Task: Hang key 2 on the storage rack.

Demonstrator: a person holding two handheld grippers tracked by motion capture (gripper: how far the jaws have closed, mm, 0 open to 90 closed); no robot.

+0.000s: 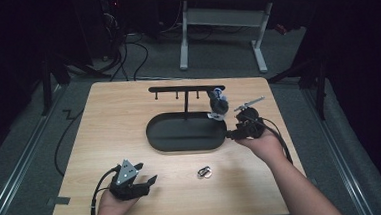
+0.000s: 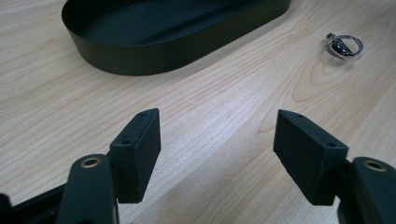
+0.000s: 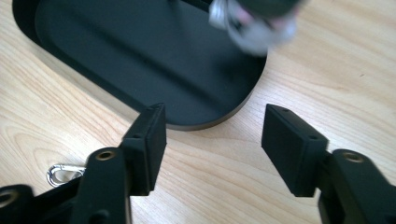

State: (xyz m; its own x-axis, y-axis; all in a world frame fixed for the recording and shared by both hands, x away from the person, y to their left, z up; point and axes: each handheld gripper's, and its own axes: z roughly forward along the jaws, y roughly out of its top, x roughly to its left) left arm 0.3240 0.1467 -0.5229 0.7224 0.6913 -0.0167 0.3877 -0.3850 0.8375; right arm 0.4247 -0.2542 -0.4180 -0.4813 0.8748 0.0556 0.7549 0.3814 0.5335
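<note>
On the wooden worktop [image 1: 129, 121] stands a black oval tray [image 1: 186, 132] with a thin post rising from it to a crossbar with small pegs, a hanger rack [image 1: 185, 90]. A bunch of keys or trinkets [image 1: 218, 105] hangs at the right end of that bar, over the tray's right end; in the right gripper view it is blurred, so I cannot tell exactly what it is made of.

The thing most likely still to be dealt with is the small metal key ring [image 1: 205, 172], lying flat on the bare wood in front of the tray, well apart from its rim. In the left gripper view the key ring [image 2: 344, 45] sits up and to the right of the fingers, past the tray's wall [image 2: 154, 58].

The left gripper [image 1: 142, 183] rests near the front edge, its fingers released and wide apart with only wood between them. The right gripper [image 1: 232, 133] hovers just off the tray's right end, fingers likewise released and grasping nothing.

The ring lies between the two hands. From the left fingers it is off to the right across clear wood; from the right gripper it lies back toward the person and to the left, behind where the fingers point. Its long axis looks roughly side to side, though it is too small to be sure. Neither hand looks clearly nearer, but the left gripper already points toward the ring.
</note>
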